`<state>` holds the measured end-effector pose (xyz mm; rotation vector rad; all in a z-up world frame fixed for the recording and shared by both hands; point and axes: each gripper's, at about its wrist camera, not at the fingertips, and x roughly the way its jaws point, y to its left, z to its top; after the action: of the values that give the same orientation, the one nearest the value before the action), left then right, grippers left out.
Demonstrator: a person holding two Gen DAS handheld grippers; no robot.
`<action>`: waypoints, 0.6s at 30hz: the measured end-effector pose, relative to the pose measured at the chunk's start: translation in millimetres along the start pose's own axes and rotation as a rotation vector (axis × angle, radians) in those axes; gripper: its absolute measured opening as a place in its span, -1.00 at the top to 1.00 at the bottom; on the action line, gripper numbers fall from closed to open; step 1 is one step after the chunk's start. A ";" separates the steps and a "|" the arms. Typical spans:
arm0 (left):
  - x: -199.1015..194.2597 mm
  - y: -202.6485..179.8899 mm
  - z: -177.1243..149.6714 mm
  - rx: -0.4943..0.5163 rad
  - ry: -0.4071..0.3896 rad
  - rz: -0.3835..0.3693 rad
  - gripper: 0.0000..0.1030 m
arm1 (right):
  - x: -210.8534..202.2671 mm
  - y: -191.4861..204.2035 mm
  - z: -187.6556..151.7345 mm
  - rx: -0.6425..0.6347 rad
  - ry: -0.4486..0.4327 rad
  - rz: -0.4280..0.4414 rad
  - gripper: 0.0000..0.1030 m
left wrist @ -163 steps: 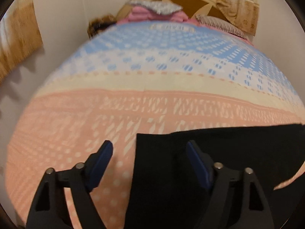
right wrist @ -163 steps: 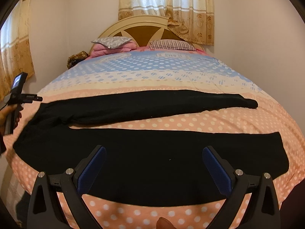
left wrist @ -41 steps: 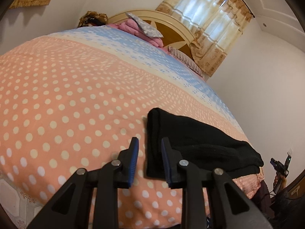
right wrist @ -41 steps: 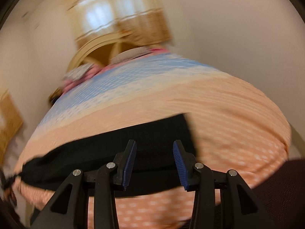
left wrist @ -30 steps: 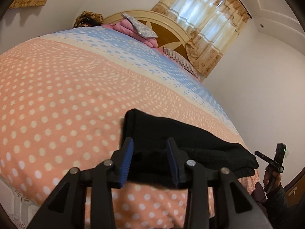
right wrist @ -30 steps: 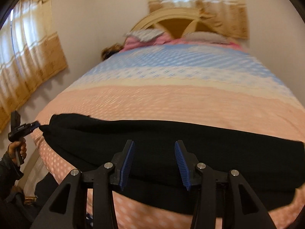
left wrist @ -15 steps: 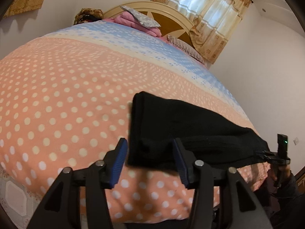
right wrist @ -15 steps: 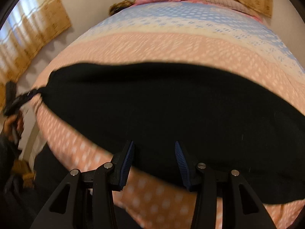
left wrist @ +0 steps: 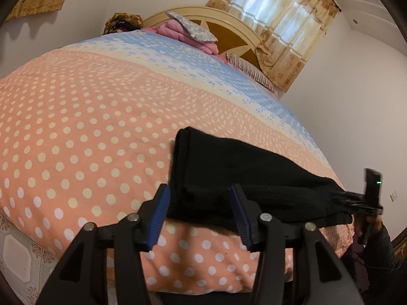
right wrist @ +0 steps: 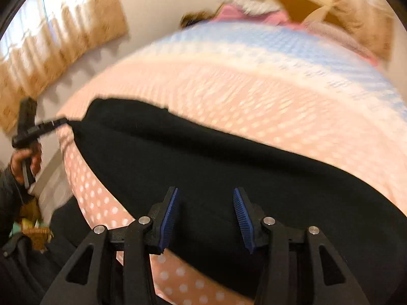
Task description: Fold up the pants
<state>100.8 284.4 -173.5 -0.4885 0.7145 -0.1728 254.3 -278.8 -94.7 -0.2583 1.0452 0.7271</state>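
Note:
Black pants [left wrist: 241, 172], folded lengthwise into one long strip, lie across the foot of the polka-dot bed [left wrist: 76, 127]. My left gripper [left wrist: 199, 213] is open, and the near end of the strip rests between its blue pads [left wrist: 160, 213] without being squeezed. In the right wrist view the pants [right wrist: 203, 157] fill the middle. There my right gripper [right wrist: 206, 216] hovers open just above the cloth. The left gripper [right wrist: 62, 121] shows at the strip's far left end, held by a hand. The right gripper [left wrist: 340, 198] appears at the strip's far right end.
Pillows and a pink blanket [left wrist: 183, 30] are piled at the cream headboard [left wrist: 229, 25]. Curtains [left wrist: 285, 33] hang behind it. Tiled floor [left wrist: 15, 249] shows past the bed's left corner. A person's hand and dark sleeve [right wrist: 17, 167] are at the left.
The left jaws have widened around the end of the pants. The right gripper has swung down and closer over the strip, with the view tilting and blurring.

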 end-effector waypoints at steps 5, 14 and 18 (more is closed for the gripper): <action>2.5 5.8 -7.5 -0.016 0.019 0.003 0.00 | 14.0 8.7 -15.6 -0.048 0.066 0.037 0.10; 7.3 4.8 -4.1 -0.029 0.008 -0.014 0.00 | -7.2 33.6 -40.9 -0.080 0.099 0.107 0.10; 5.3 -1.8 -2.1 -0.006 -0.001 -0.007 0.00 | -7.7 33.2 -8.7 -0.048 -0.035 0.066 0.10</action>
<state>103.4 280.4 -177.1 -0.4971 0.7128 -0.1767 224.2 -261.9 -87.8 -0.2523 1.0074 0.8144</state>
